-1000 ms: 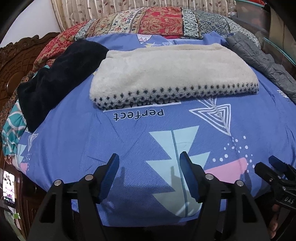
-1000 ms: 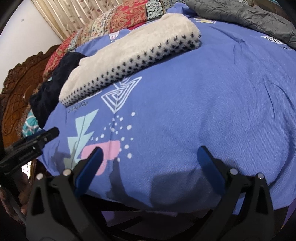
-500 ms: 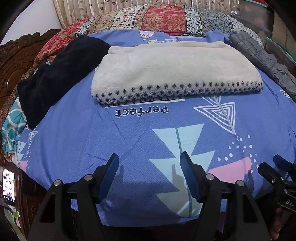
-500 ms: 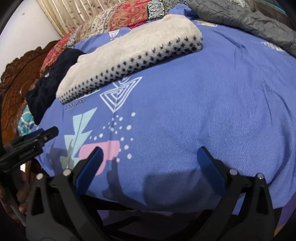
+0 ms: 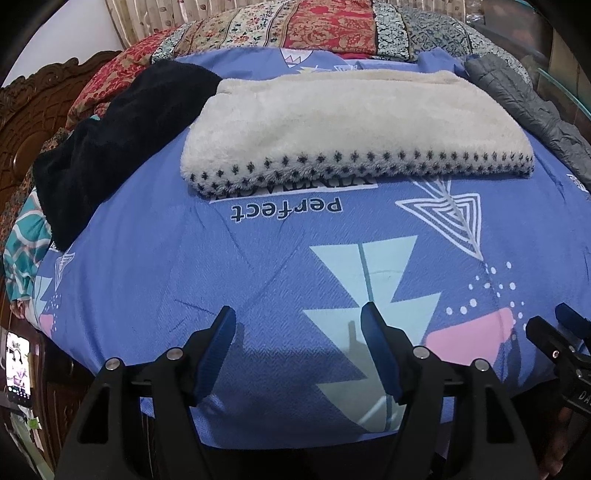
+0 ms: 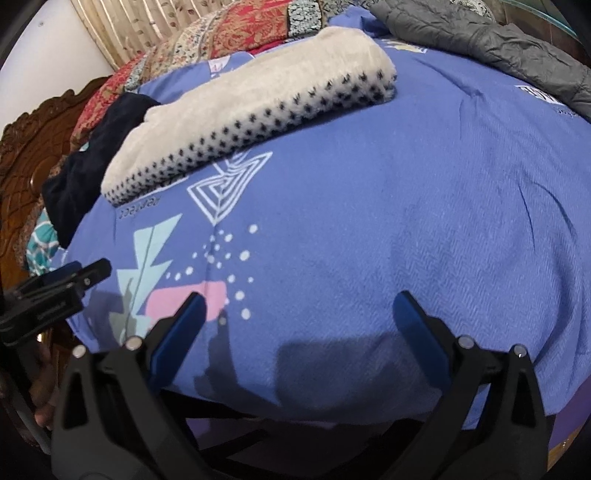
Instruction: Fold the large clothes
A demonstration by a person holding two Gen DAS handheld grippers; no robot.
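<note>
A folded cream fleece garment (image 5: 347, 125) with a black-dotted hem lies across the far half of the blue printed bedsheet (image 5: 184, 258); it also shows in the right wrist view (image 6: 258, 107). A black garment (image 5: 122, 136) lies to its left, and a grey quilted jacket (image 5: 524, 99) to its right. My left gripper (image 5: 298, 321) is open and empty above the sheet's near edge. My right gripper (image 6: 299, 306) is open and empty, to the right of the left one, well short of the clothes.
A patterned red quilt (image 5: 314, 26) is piled at the head of the bed. A carved wooden bed frame (image 5: 26, 122) runs along the left. A lit phone (image 5: 16, 363) sits low at the left. The grey jacket (image 6: 491, 48) lies at the far right.
Both grippers have moved slightly forward over the sheet, so the clothes look a little nearer. The jaws stayed open. Nothing on the bed moved.
</note>
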